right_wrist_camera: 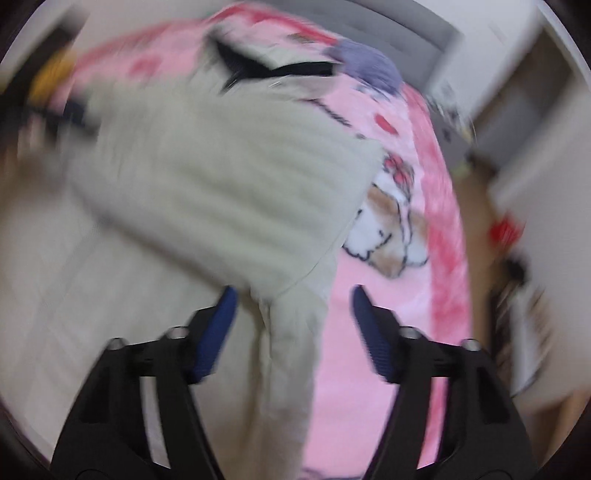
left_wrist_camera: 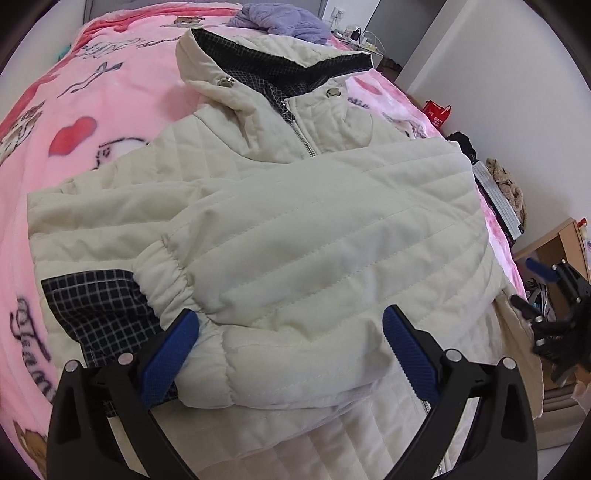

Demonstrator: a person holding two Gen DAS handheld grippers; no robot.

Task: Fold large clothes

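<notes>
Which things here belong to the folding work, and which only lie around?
For the job: cream quilted jacket, left gripper, right gripper, both open.

Lying about: pink blanket, purple garment, red bag.

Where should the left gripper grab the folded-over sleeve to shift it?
Take the sleeve at its elastic cuff, coming from the near edge. The gathered cuff bunches thick and lies just ahead of the open left gripper, above the jacket body.

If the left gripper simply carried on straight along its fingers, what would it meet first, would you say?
Probably the cream quilted jacket: its folded sleeve bulges between the open left gripper fingers. Whether fabric already touches the blue pads is unclear.
</notes>
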